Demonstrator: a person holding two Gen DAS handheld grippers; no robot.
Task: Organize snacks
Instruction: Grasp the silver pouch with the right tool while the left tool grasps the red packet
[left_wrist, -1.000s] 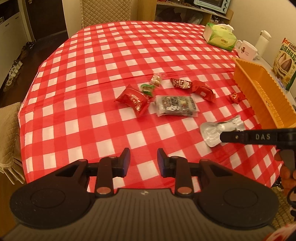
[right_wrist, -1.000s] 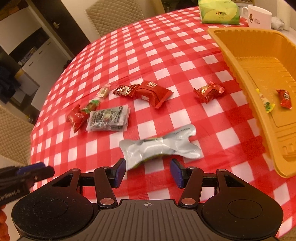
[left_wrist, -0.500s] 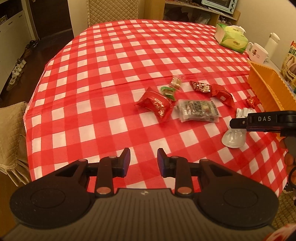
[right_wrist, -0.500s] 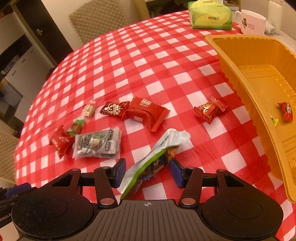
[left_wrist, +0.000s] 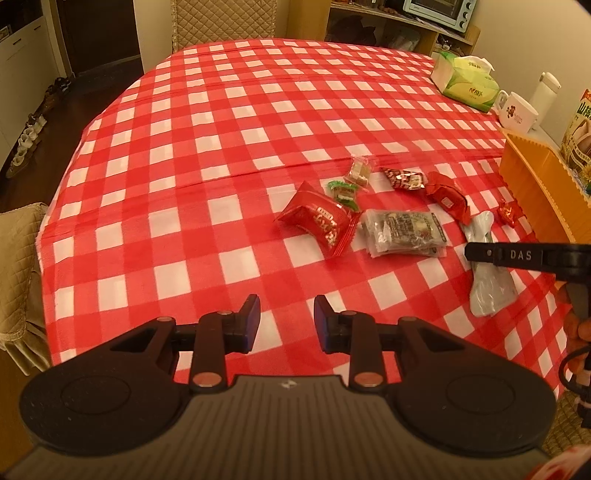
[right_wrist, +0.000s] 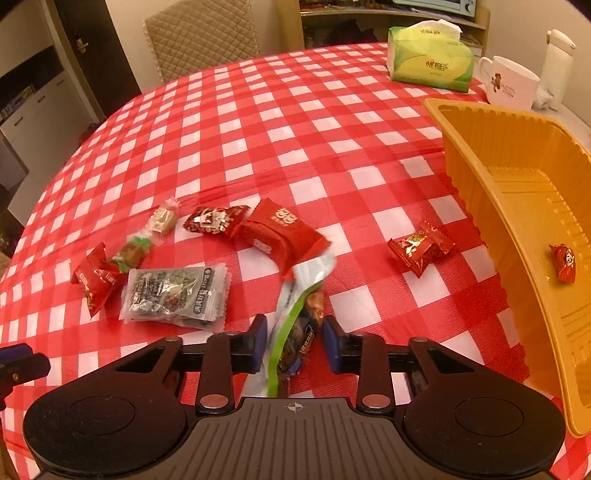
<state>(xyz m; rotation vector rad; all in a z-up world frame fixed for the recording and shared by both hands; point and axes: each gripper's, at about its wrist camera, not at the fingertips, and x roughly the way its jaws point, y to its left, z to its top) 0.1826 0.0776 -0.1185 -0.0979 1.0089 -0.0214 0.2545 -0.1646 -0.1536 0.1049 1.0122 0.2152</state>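
A red-and-white checked cloth covers the counter (left_wrist: 229, 155), a quilted chair (right_wrist: 201, 35) at its far edge. The right gripper (right_wrist: 291, 343) pinches a silver snack pouch (right_wrist: 295, 325) left of the orange tray (right_wrist: 517, 206). The left gripper (left_wrist: 286, 325) hovers, jaws spread.

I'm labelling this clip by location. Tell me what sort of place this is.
Most likely a home dining room. A round table under a red-and-white checked cloth has a quilt-covered chair drawn up to it. A tissue box and mug sit on it, with a toaster oven on the shelf behind.
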